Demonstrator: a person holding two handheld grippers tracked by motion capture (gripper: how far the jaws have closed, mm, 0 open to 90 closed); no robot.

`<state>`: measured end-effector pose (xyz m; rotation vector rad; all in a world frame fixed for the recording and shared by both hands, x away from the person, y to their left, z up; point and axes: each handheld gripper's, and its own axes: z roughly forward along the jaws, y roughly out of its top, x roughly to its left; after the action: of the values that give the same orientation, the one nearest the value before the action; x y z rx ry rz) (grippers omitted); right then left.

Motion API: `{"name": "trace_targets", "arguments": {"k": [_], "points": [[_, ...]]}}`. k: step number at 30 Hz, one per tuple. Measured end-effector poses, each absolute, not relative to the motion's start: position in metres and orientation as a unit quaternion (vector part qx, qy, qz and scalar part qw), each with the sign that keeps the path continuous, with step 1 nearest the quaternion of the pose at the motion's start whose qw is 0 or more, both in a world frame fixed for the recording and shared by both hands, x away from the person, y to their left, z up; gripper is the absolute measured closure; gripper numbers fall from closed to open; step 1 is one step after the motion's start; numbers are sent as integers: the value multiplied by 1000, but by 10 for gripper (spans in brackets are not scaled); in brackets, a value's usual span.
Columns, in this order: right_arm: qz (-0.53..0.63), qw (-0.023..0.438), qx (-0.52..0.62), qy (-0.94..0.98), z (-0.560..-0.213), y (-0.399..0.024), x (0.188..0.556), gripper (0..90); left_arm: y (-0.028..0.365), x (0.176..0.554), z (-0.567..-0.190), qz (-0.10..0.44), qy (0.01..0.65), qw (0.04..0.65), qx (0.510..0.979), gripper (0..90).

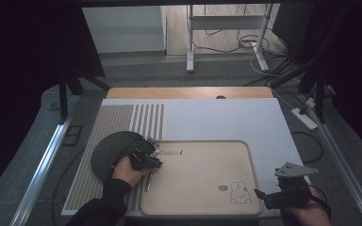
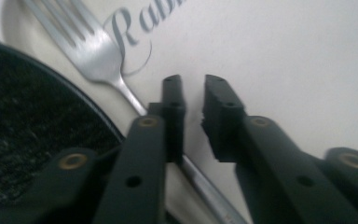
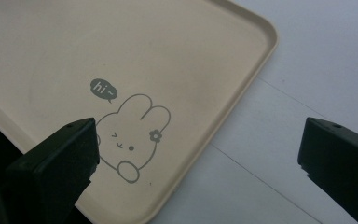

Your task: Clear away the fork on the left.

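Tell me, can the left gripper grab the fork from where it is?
Probably yes. The left gripper sits right above the fork on the tray, jaws a little apart. The handle runs under one jaw, not between them, so a small sideways shift seems needed. Nothing blocks it; the dark plate lies beside.

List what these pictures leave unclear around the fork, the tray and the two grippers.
- Fork: left gripper view, tine tips cut off by the top edge; handle runs under the left gripper, so its end is hidden.
- Tray lettering: left gripper view, cut off at the top edge; too small to read in the high view.
- Dark plate: high view, near part covered by the hand.
- Right gripper: jaws wide apart, tips blurred.
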<state>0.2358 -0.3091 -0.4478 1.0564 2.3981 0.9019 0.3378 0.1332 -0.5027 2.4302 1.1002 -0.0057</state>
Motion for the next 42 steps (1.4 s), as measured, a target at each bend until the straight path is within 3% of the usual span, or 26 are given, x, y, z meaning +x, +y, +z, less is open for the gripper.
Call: {"name": "trace_targets", "arguments": {"k": [5,13,20,42], "points": [[321,184,375,850,-448,-309,236,0,131,335,-497,10,396,256,882,551],[319,184,375,851,-448,-309,236,0,138,334,-494,25,403,297,865,181],[319,184,375,851,-448,-309,236,0,137,328,-495,37,375,309,873,0],[321,184,375,850,-448,-309,236,0,192,290,-479,40,399,377,835,0]]}}
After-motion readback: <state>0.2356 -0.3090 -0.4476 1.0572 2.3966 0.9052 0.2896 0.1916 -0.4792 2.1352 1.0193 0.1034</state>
